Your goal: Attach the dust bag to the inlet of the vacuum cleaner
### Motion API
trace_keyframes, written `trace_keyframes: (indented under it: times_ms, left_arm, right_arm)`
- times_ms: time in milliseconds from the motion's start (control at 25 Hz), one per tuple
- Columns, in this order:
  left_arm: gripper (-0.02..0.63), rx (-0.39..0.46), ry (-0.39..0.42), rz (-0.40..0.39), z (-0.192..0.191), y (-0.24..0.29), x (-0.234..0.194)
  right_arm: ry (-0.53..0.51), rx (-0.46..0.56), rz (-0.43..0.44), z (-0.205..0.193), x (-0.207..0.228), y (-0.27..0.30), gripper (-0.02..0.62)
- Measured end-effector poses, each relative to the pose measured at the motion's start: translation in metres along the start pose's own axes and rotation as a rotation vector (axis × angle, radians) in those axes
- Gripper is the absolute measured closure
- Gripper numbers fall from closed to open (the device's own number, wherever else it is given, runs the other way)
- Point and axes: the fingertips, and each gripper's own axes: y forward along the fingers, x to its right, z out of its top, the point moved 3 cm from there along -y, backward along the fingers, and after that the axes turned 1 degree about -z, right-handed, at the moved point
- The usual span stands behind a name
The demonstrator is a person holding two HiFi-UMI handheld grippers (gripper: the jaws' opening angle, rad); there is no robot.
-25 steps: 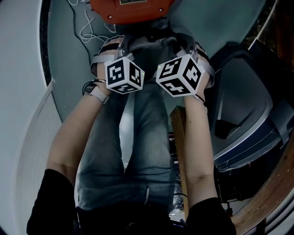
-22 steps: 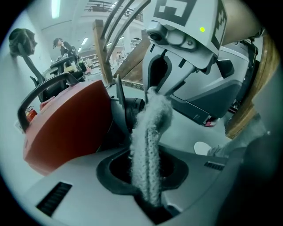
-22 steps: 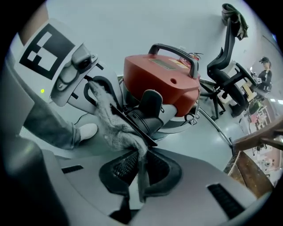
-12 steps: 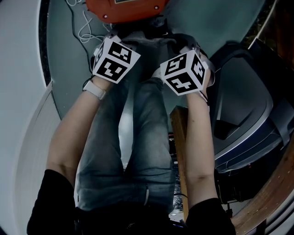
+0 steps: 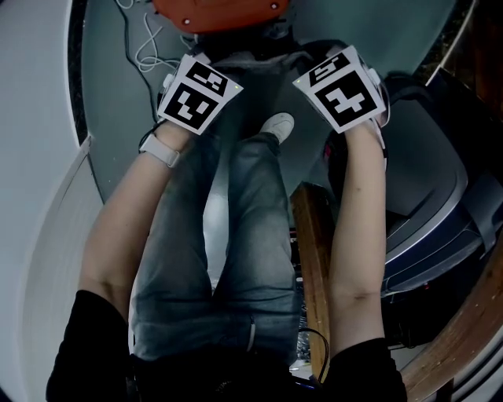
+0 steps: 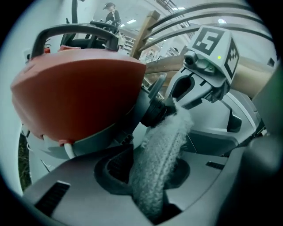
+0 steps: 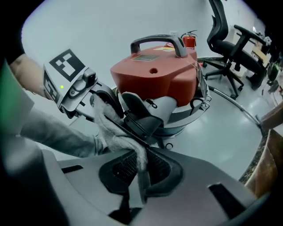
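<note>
The red vacuum cleaner (image 6: 75,88) (image 7: 154,73) (image 5: 216,9) stands on the floor ahead of me. A white woven dust bag (image 6: 163,150) (image 7: 112,132) stretches from my jaws up to the black inlet fitting (image 6: 154,110) (image 7: 139,117) under the red lid. My left gripper (image 6: 150,172) has jaws that are opening, and the bag cloth lies loosely between them. My right gripper (image 7: 141,176) is shut on a thin edge of the bag. In the head view only the two marker cubes show, left (image 5: 196,94) and right (image 5: 342,86); the jaws are hidden beneath them.
My legs in jeans (image 5: 228,235) and a white shoe (image 5: 277,126) are below the hands. A dark grey bin-like unit (image 5: 424,196) and a wooden plank (image 5: 310,235) stand at the right. A white cable (image 5: 145,47) lies left of the vacuum. An office chair (image 7: 234,39) is behind.
The left marker cube has rolled over and shifted slightly left. The right hand has moved up and to the right, uncovering the white shoe. Both hands sit closer to the vacuum.
</note>
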Motion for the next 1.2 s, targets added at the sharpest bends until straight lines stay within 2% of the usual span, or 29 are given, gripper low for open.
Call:
trace_keyframes:
  times_ms: [80, 200, 360, 520, 800, 960, 1200]
  left_arm:
    - [0.494, 0.001, -0.011, -0.006, -0.002, 0.000, 0.001]
    - [0.465, -0.007, 0.027, 0.021, -0.005, -0.002, 0.004]
    - [0.420, -0.021, 0.077, 0.053, -0.009, -0.007, 0.007]
    - [0.413, -0.025, 0.080, 0.098, -0.016, -0.017, 0.006]
    - [0.411, -0.043, 0.093, 0.132, -0.028, -0.043, 0.021]
    - [0.411, -0.005, 0.104, 0.152, -0.022, -0.067, 0.038]
    - [0.411, 0.075, 0.135, 0.156, 0.009, -0.116, 0.079]
  right_arm:
    - [0.015, 0.004, 0.030, 0.000, 0.002, 0.000, 0.557]
    - [0.027, 0.021, 0.024, -0.001, 0.002, -0.001, 0.557]
    - [0.053, 0.045, -0.025, -0.010, 0.002, -0.005, 0.527]
    - [0.120, 0.077, -0.056, -0.027, 0.001, -0.014, 0.483]
    - [0.180, 0.166, -0.138, -0.042, -0.011, -0.048, 0.480]
    - [0.204, 0.204, -0.180, -0.047, -0.023, -0.077, 0.480]
    - [0.291, 0.331, -0.222, -0.045, -0.046, -0.140, 0.480]
